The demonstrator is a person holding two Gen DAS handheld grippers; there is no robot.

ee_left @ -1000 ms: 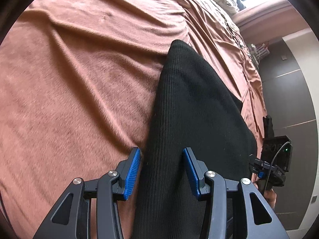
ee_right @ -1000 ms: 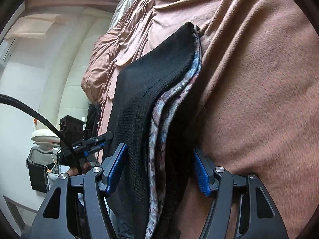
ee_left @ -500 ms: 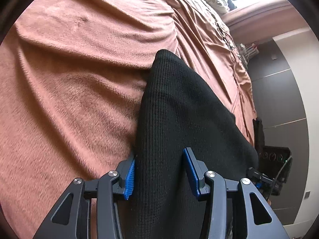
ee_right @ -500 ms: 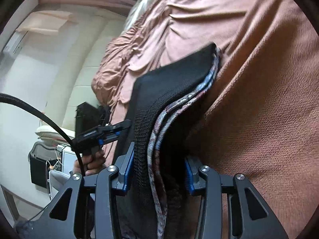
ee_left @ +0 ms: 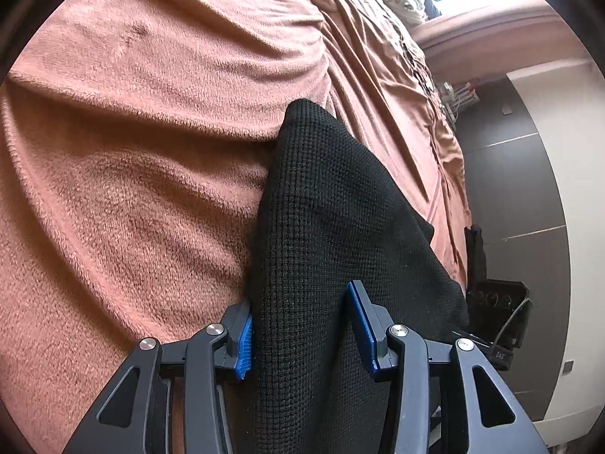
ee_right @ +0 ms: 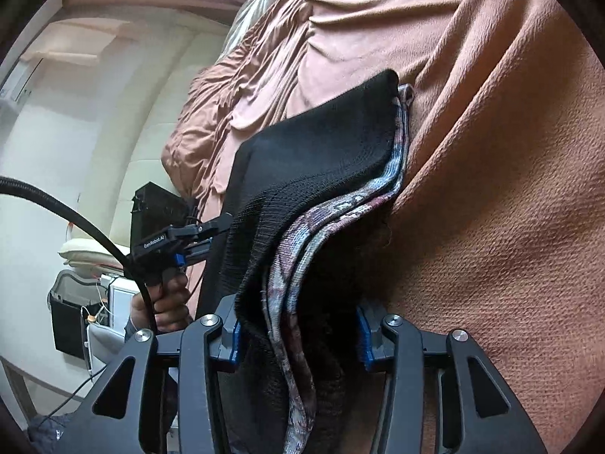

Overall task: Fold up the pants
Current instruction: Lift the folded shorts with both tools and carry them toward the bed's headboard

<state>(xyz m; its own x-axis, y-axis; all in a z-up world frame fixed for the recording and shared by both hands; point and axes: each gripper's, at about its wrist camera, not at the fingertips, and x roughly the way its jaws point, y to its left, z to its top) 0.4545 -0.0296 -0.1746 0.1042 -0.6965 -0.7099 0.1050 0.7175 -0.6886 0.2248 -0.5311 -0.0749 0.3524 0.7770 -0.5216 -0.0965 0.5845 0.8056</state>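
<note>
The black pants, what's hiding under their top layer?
Under the top layer of the black pants, a patterned lining in purple and blue peeks out along the edge. Beneath everything lies the pink blanket. Whatever lies deeper in the fold is covered.

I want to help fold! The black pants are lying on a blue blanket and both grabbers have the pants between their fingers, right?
Almost. The blanket is pinkish brown, not blue; only the grabbers' pads are blue. Both wrist views show it. The black pants do sit between the fingers of the left gripper and the right gripper, whose jaws are opening slightly.
</note>
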